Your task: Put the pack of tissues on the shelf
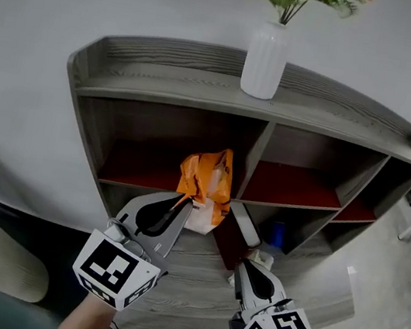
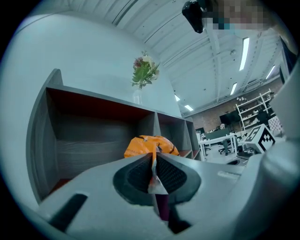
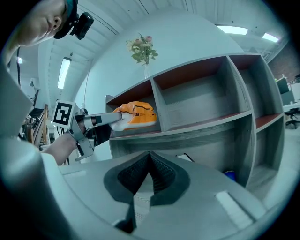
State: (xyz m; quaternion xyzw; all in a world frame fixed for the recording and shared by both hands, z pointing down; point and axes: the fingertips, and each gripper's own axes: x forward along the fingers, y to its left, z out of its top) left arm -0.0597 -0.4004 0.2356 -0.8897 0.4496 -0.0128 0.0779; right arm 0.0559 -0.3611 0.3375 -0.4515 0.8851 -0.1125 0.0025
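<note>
In the head view, the left tongs (image 1: 186, 205) reach forward to the grey wooden shelf (image 1: 164, 85) and hold the pack of tissues (image 1: 211, 176) at the mouth of the upper left compartment, close to the upright divider. The pack is a soft, crinkled orange plastic wrapper with a paler, whitish end towards the tongs. A white ribbed vase (image 1: 265, 62) with green stems stands on the top board. The right tongs (image 1: 248, 268) hang lower and to the right, well apart from the pack. In the left gripper view, the jaws are pressed onto a thin flap of the wrapper, and the orange bulk bulges just beyond the tips. In the right gripper view, the jaws meet with nothing between them. The pack shows from the side, low over the red-brown board of that compartment; whether it rests there is unclear.
</note>
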